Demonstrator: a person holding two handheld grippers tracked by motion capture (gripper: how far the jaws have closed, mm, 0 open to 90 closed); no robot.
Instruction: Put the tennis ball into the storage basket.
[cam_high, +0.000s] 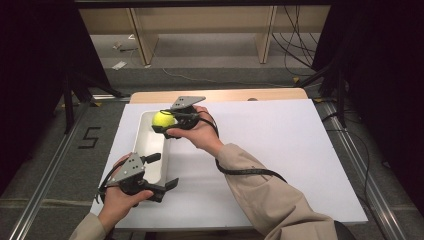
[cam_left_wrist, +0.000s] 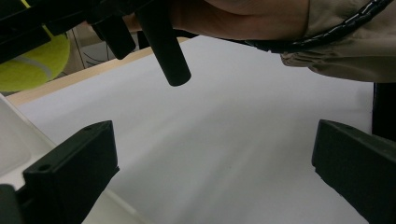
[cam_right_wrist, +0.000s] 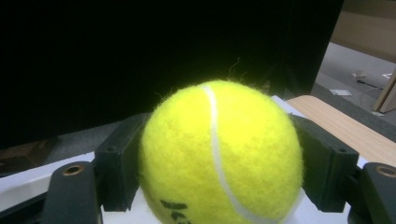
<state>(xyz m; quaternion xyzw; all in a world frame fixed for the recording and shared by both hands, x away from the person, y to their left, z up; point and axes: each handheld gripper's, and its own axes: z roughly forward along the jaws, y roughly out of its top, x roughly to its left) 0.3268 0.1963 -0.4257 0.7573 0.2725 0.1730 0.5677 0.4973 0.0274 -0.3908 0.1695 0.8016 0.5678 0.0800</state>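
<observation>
A yellow tennis ball (cam_high: 162, 118) is clamped between the black jaws of my right gripper (cam_high: 165, 125), over the far end of a white tray (cam_high: 146, 165). In the right gripper view the ball (cam_right_wrist: 219, 140) sits between both pads, with the right gripper (cam_right_wrist: 222, 163) shut on it. My left gripper (cam_high: 162, 171) rests at the tray's near end, jaws wide apart and pointing right. In the left gripper view, my left gripper (cam_left_wrist: 212, 172) has only bare white board between its jaws; the ball (cam_left_wrist: 28, 65) shows at the upper left.
A white board (cam_high: 280, 150) covers the wooden table (cam_high: 225, 95). The tray's rim (cam_left_wrist: 14, 149) lies at the left of the left gripper view. The right forearm's beige sleeve (cam_high: 270, 195) and a black cable (cam_high: 250, 171) cross the board. Dark stands and floor cables surround the table.
</observation>
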